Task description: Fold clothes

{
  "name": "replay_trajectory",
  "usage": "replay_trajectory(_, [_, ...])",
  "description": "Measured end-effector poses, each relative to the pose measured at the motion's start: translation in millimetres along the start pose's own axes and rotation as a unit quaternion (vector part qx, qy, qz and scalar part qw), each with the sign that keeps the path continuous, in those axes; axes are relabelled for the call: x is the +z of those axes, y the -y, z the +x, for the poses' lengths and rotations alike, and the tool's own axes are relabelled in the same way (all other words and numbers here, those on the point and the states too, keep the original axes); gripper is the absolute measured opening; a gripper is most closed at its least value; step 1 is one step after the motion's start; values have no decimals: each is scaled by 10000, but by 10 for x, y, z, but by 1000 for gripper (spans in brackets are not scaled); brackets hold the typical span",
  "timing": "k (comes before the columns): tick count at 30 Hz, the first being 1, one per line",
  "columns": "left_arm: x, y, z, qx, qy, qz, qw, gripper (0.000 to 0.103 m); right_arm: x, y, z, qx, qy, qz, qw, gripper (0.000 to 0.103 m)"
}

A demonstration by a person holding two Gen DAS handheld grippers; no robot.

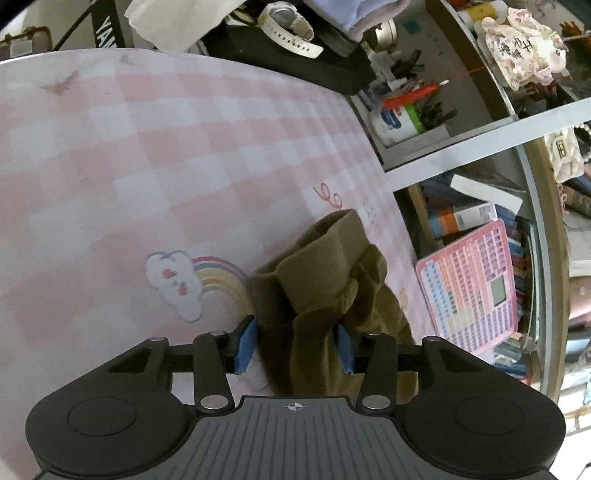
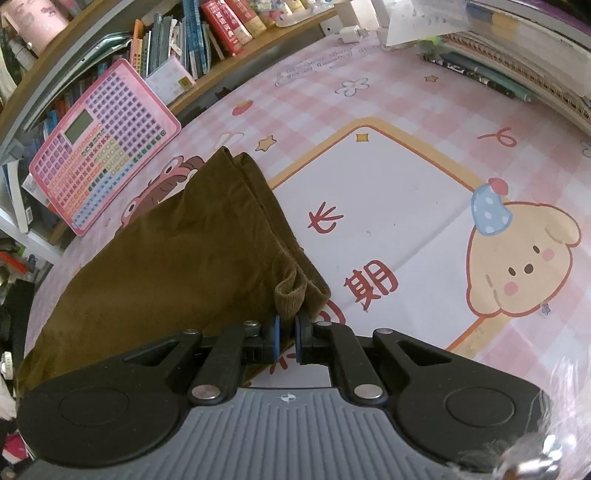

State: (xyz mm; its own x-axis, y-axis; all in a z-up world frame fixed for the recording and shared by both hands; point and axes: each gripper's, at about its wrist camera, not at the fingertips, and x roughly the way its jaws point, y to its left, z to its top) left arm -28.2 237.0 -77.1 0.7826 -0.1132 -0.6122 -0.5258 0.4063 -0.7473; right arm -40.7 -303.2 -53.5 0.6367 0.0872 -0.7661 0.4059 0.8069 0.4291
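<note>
An olive-brown garment (image 1: 325, 266) lies bunched on the pink checked mat (image 1: 147, 166) in the left wrist view. My left gripper (image 1: 295, 345) stands open around a raised fold of it, the blue pads (image 1: 245, 343) apart on either side and not pressing. In the right wrist view the same garment (image 2: 177, 258) spreads flat to the left across the mat (image 2: 406, 92). A ribbed hem sticks up at its near corner. My right gripper (image 2: 290, 332) is shut on that corner, its pads nearly together.
A pink keypad toy tablet (image 2: 99, 147) leans on the bookshelf (image 2: 207, 33) beside the mat and shows too as the tablet (image 1: 476, 288). Pens and spiral notebooks (image 2: 498, 81) line the far right edge. A white watch (image 1: 291, 22) and clutter sit beyond the mat.
</note>
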Motion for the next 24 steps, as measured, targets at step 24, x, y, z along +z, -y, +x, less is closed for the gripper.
replay_trajectory(24, [69,-140,-104,-117,-55,1042,9945,22,-126,-202,39,-242,319,-676,9969,6])
